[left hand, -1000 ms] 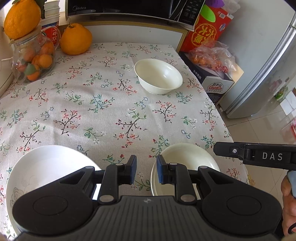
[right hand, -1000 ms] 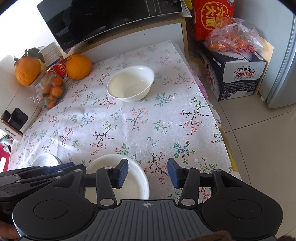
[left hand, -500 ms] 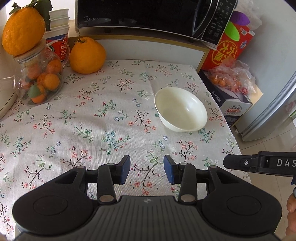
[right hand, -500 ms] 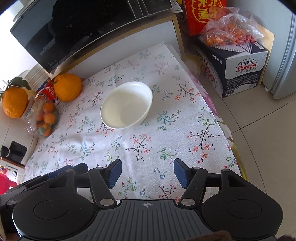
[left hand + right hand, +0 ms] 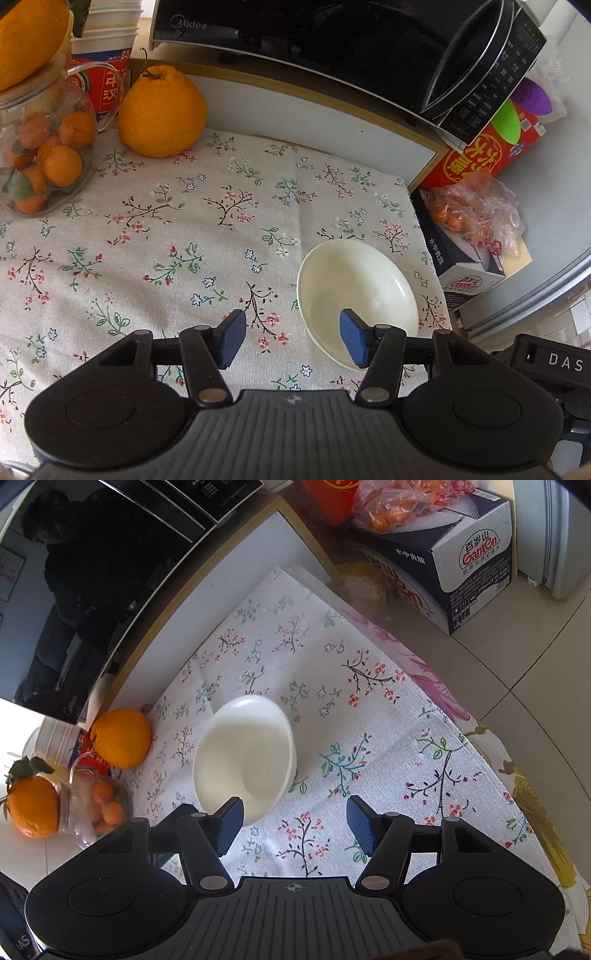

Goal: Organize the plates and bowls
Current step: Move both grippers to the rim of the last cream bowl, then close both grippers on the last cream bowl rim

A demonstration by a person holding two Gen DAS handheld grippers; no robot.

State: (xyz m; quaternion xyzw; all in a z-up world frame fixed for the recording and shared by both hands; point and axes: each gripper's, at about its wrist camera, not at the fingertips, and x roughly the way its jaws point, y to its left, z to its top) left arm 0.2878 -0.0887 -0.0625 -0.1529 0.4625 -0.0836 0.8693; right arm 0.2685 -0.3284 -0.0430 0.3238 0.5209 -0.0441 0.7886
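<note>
One white bowl (image 5: pixel 356 291) stands upright and empty on the floral tablecloth (image 5: pixel 184 240), near the table's right edge. My left gripper (image 5: pixel 293 341) hovers at its near left rim with jaws opening. One pad (image 5: pixel 354 343) lies over the bowl's inside, the other over the cloth, and neither presses on it. In the right wrist view the same bowl (image 5: pixel 243 757) lies ahead and left of my right gripper (image 5: pixel 295 823), which is open over bare cloth. Its left pad (image 5: pixel 231 823) overlaps the bowl's near rim. No plate is in view.
A large orange (image 5: pixel 162 110), a glass jar of small oranges (image 5: pixel 40 158) and a microwave (image 5: pixel 332 48) line the back. Off the right table edge stand a cardboard box (image 5: pixel 469 280) with a bag of oranges and a fridge (image 5: pixel 554 535).
Both grippers moved forward over the table, so the plates at the near edge left view and the bowl came up close. The left jaws spread wider. The right wrist rolled.
</note>
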